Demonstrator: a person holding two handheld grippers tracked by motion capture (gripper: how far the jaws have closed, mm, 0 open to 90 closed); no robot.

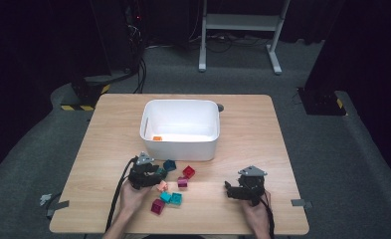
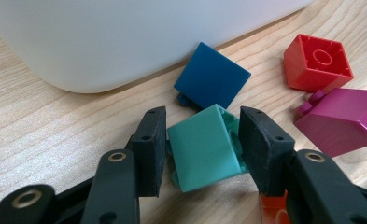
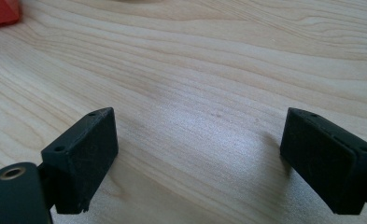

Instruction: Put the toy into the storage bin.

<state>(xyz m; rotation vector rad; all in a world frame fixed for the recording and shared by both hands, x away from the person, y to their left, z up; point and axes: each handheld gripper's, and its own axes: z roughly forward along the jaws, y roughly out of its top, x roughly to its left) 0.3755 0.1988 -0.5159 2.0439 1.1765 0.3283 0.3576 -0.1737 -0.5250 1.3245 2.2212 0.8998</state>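
light: your table (image 1: 262, 124) is evenly lit from overhead, the room around it dark | shadows: soft, short ones under the right gripper (image 3: 197, 158) | glare: mild sheen on the white bin (image 1: 180, 142) | focus: high view soft and grainy; your close views blur at the near edges

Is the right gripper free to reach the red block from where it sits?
Probably yes: the right gripper stands open with bare table between it and the red block.
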